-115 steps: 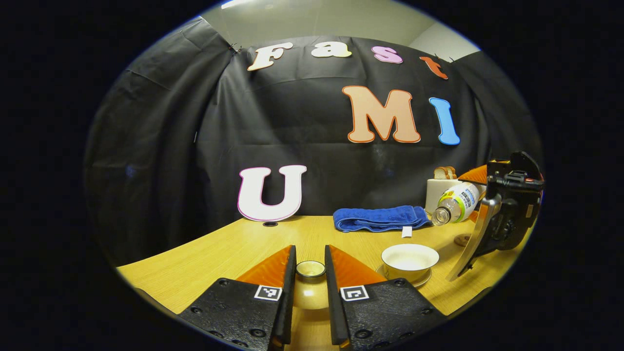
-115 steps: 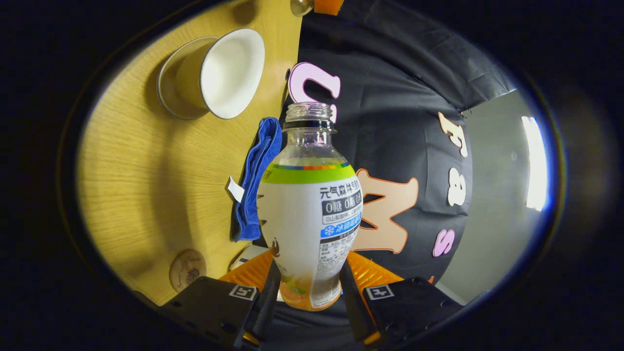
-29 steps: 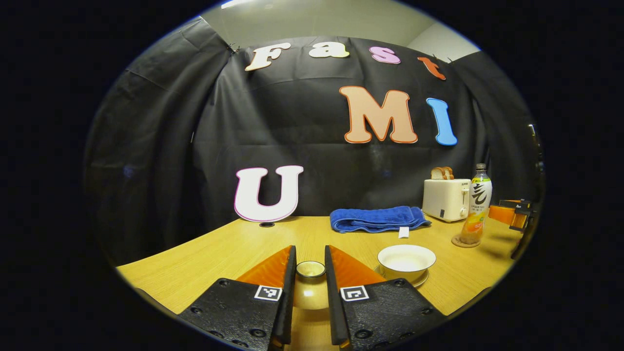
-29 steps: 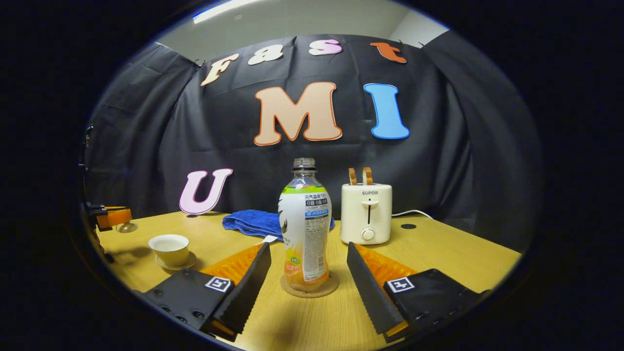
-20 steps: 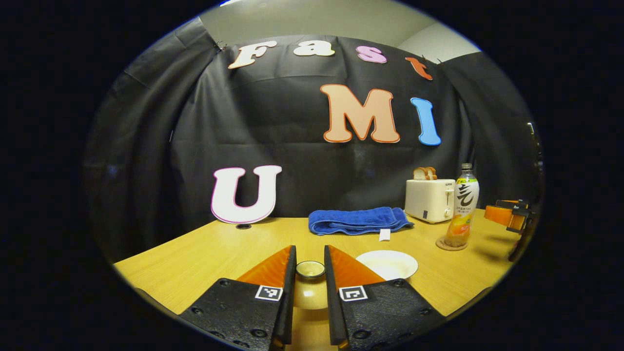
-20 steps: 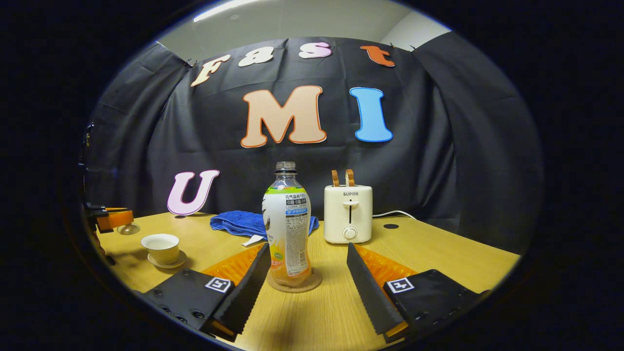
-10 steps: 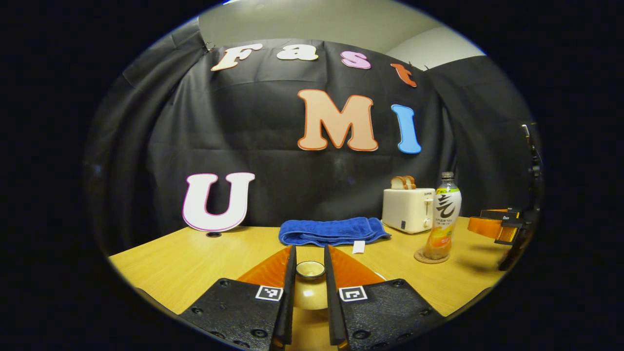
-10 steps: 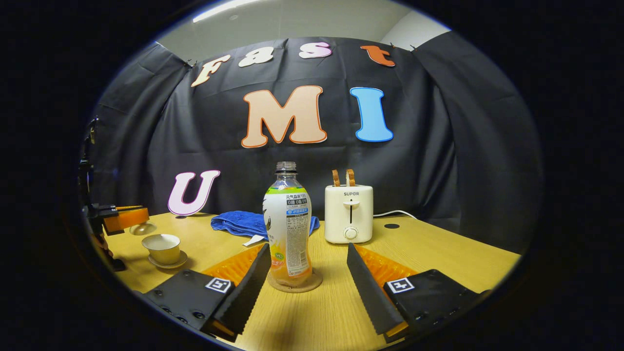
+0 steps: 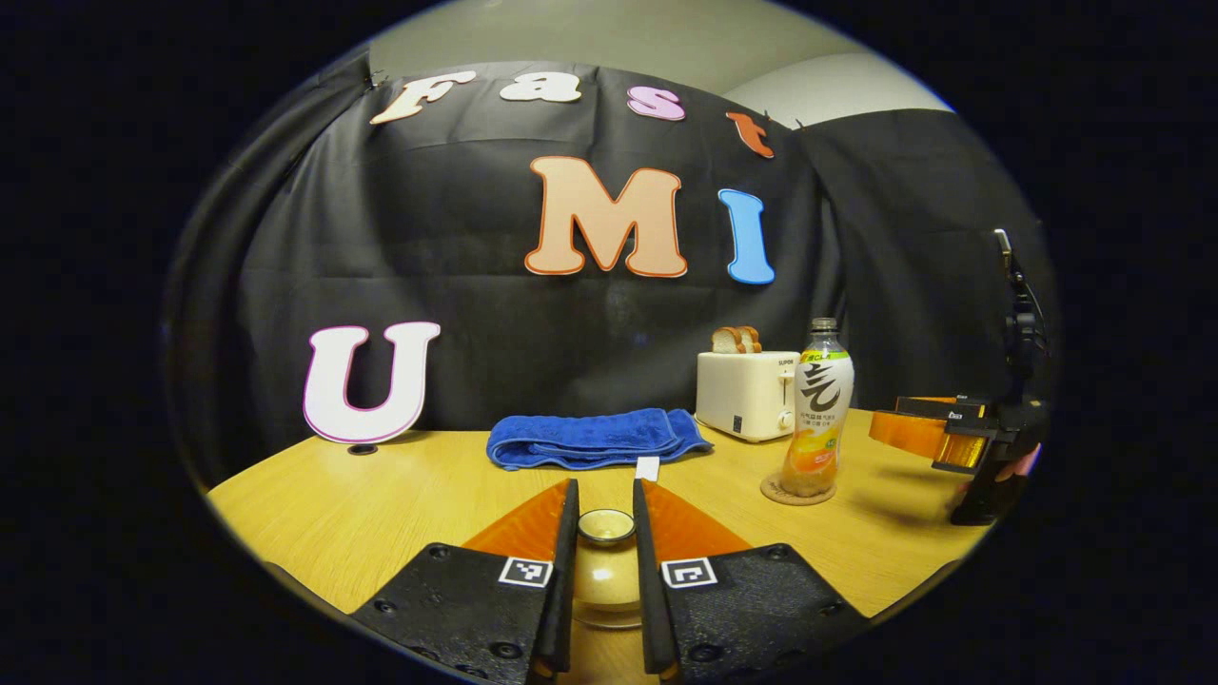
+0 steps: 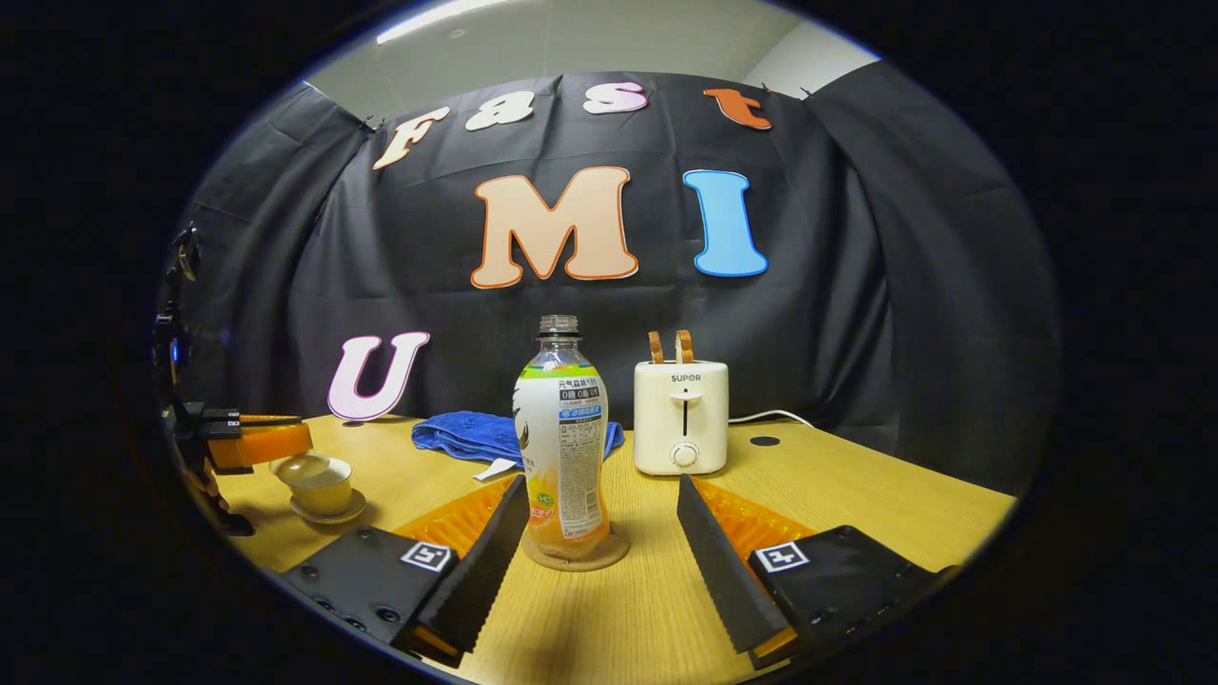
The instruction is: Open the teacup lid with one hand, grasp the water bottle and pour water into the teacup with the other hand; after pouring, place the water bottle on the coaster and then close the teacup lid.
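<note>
Orange-backed left claw (image 9: 605, 533) is clamped on the teacup lid (image 9: 606, 525) by its knob, and in the right gripper view you've got it hanging right over the teacup (image 10: 320, 491). Your right claw (image 10: 601, 518) is wide open, with the water bottle (image 10: 563, 438) standing between its fingers on the coaster (image 10: 575, 552), untouched. So pouring looks done, and closing is the step in hand. Next, lower the lid straight and centered so it seats on the rim without knocking the cup across the desk (image 10: 837, 495).
</note>
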The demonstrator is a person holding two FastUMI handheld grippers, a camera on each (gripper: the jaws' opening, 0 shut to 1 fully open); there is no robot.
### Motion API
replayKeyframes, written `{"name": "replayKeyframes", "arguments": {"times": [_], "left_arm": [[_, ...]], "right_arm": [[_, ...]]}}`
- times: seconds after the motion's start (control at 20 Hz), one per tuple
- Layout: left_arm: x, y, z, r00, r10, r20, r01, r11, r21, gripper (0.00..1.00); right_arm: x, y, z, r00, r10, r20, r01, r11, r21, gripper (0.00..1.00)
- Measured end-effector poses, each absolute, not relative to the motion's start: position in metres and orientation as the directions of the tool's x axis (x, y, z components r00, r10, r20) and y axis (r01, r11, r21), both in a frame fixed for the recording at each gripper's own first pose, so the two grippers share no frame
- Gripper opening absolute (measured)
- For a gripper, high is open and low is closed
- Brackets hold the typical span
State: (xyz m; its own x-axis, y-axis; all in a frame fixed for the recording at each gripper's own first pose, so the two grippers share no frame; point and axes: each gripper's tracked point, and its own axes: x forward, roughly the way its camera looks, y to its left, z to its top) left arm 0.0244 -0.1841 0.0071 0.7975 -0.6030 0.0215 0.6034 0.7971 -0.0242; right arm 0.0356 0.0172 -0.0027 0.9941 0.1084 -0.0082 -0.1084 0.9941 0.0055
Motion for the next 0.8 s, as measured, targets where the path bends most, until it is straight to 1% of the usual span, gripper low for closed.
{"name": "replayKeyframes", "arguments": {"times": [0.05, 0.1, 0.15, 0.25, 0.45, 0.65, 0.75, 0.8], "left_arm": [[0.0246, -0.1866, 0.0069, 0.793, -0.609, 0.019, 0.61, 0.792, -0.021, 0.27], [0.0253, -0.188, 0.0066, 0.789, -0.614, 0.019, 0.614, 0.789, -0.018, 0.27], [0.0263, -0.1891, 0.0069, 0.787, -0.616, 0.019, 0.617, 0.787, -0.019, 0.27], [0.0287, -0.1907, 0.0064, 0.785, -0.619, 0.014, 0.619, 0.785, -0.018, 0.28], [0.0298, -0.1941, 0.0017, 0.778, -0.628, -0.019, 0.627, 0.778, -0.018, 0.27], [0.0335, -0.1924, -0.0017, 0.789, -0.613, -0.043, 0.613, 0.79, -0.023, 0.27], [0.0331, -0.1926, -0.0015, 0.788, -0.614, -0.046, 0.614, 0.789, -0.022, 0.29], [0.0322, -0.1928, -0.0015, 0.788, -0.614, -0.045, 0.614, 0.789, -0.022, 0.29]], "right_arm": [[0.0356, 0.0168, -0.0029, 0.994, 0.109, -0.008, -0.109, 0.994, 0.006, 0.98], [0.0356, 0.017, -0.0029, 0.994, 0.109, -0.008, -0.108, 0.994, 0.006, 0.95], [0.0355, 0.0168, -0.0028, 0.994, 0.109, -0.008, -0.109, 0.994, 0.006, 0.99], [0.0356, 0.0168, -0.0028, 0.994, 0.109, -0.009, -0.109, 0.994, 0.006, 0.99], [0.0355, 0.0166, -0.0026, 0.994, 0.109, -0.009, -0.109, 0.994, 0.006, 0.99], [0.0356, 0.0165, -0.0027, 0.994, 0.109, -0.009, -0.109, 0.994, 0.006, 0.99], [0.0354, 0.0172, -0.0025, 0.994, 0.111, -0.009, -0.111, 0.994, 0.006, 0.99], [0.0354, 0.017, -0.0024, 0.994, 0.111, -0.009, -0.111, 0.994, 0.006, 0.95]]}}
